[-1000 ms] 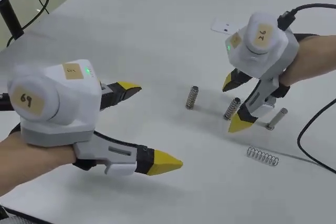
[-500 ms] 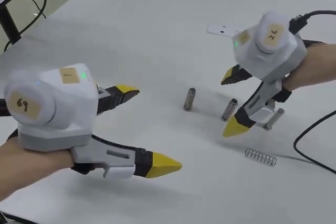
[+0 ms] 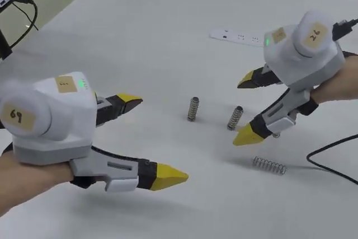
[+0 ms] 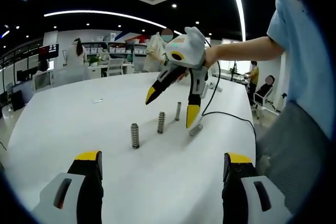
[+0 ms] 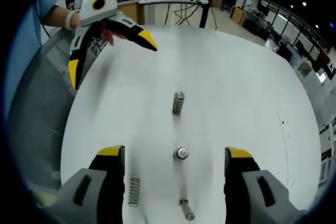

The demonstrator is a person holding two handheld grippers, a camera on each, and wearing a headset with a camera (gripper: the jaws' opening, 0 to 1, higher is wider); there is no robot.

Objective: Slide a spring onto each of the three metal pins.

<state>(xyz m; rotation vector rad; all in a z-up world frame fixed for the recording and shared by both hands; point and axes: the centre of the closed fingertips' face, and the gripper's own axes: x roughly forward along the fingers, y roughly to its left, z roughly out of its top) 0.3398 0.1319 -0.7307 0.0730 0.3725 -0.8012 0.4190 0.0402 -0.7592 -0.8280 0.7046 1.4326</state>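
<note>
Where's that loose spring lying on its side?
In the head view, the loose spring lies flat on the table at lower right, just below the right claw and right of the nearest spring-covered pin.

Right gripper (image 3: 244,108) has lifted and drawn back from the sprung pin (image 3: 235,117) it straddled a second ago. Its jaws now gape wider, tips clear of the pin. In the head view its lower jaw now covers most of the bare pin (image 4: 178,111).
</note>
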